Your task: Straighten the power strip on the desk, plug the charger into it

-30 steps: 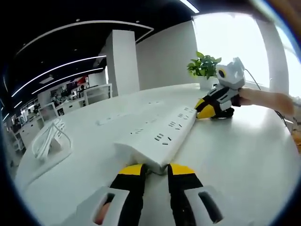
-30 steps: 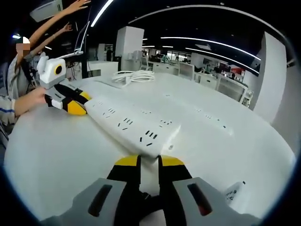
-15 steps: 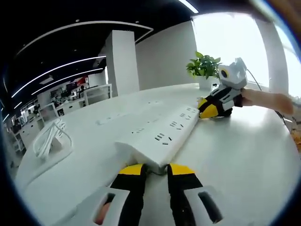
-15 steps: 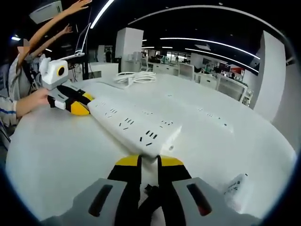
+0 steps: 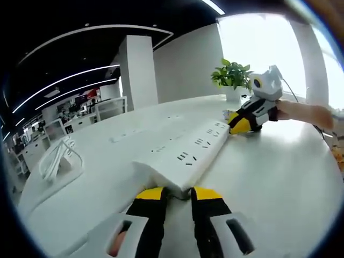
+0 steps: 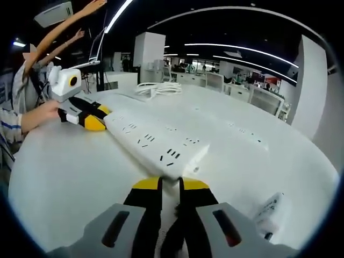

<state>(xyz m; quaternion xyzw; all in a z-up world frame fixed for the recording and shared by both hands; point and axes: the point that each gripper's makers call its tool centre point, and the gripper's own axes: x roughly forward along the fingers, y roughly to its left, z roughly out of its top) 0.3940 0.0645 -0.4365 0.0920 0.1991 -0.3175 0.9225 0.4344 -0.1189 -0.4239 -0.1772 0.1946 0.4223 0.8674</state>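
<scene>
The two cameras sit low over the desk [image 5: 279, 177] at opposite ends of the power strip [image 5: 185, 156], each close to its end, facing each other along it. Both views share the strip and desktop.

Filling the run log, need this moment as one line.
stage: straightening | left claw: at one end of power strip | right claw: at other end | charger: not plugged

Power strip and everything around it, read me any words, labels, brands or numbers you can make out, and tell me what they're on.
No text is legible.
Power strip: its top shows socket slots; no lettering can be made out.
White packet at the desk edge: dark marks, too blurred to read.
Red signs in the far office: too small and blurred to read.
</scene>
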